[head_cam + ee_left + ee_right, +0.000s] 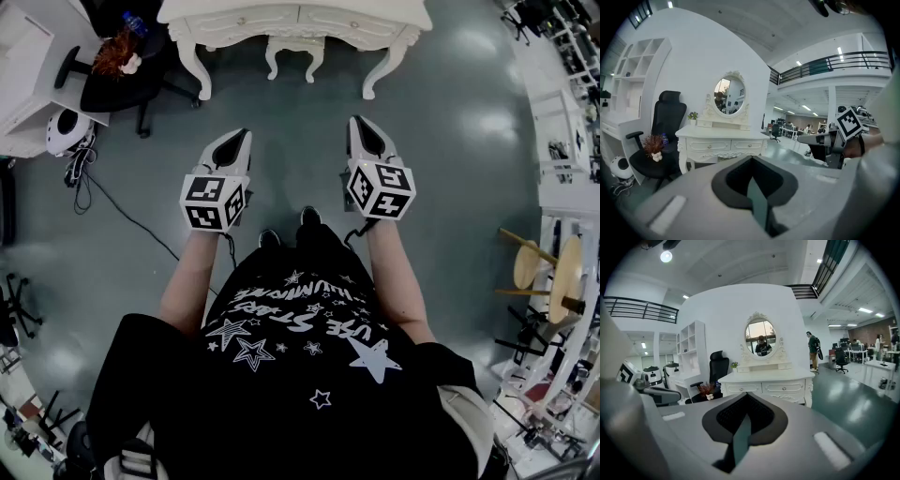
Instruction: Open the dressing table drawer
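White dressing table (295, 23) being shown against white wall, drawers (785, 387) being shown shut, glossy grey-green floor (459, 122) being crossed by reflections, black office chair (117, 89) beside, left gripper (239, 139) and right gripper (361, 127) being held well short of table, both jaw pairs being pressed together, empty.

Bright ceiling lights, soft glare on floor, heavy fisheye curvature, dark vignetted corners

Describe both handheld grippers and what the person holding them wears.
Both match: left gripper and right gripper have pale grey shells, black inner linings and a black-and-white marker cube. The T-shirt is black, short-sleeved, with white stars.
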Motion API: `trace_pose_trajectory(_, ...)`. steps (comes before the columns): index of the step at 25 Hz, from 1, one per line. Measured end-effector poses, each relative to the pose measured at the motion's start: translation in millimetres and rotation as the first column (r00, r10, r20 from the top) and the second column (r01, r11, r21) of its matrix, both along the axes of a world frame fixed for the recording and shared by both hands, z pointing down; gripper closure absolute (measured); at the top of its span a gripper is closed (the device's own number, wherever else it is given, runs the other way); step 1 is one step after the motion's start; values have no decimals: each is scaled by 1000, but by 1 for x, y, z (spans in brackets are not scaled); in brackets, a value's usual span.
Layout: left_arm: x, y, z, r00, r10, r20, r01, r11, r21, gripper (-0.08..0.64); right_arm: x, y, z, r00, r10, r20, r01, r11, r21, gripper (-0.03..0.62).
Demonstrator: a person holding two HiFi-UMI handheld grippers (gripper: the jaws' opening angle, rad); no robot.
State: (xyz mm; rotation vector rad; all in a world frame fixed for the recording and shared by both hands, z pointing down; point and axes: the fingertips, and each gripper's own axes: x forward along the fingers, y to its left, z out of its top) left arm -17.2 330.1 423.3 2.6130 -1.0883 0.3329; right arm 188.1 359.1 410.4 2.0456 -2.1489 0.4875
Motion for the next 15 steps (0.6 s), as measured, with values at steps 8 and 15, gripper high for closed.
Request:
trace_pose_trajectory(8,-15,3,-2,1000,-17,17,18,1000,-10,560,-16,6,-4,999,-38,-32,38,999,-10,566)
trace_pose_trajectory(15,-26,8,-6,1000,-17,-2,17,1000,13,560,-28,6,0,998,-59,-37,58,998,-27,566)
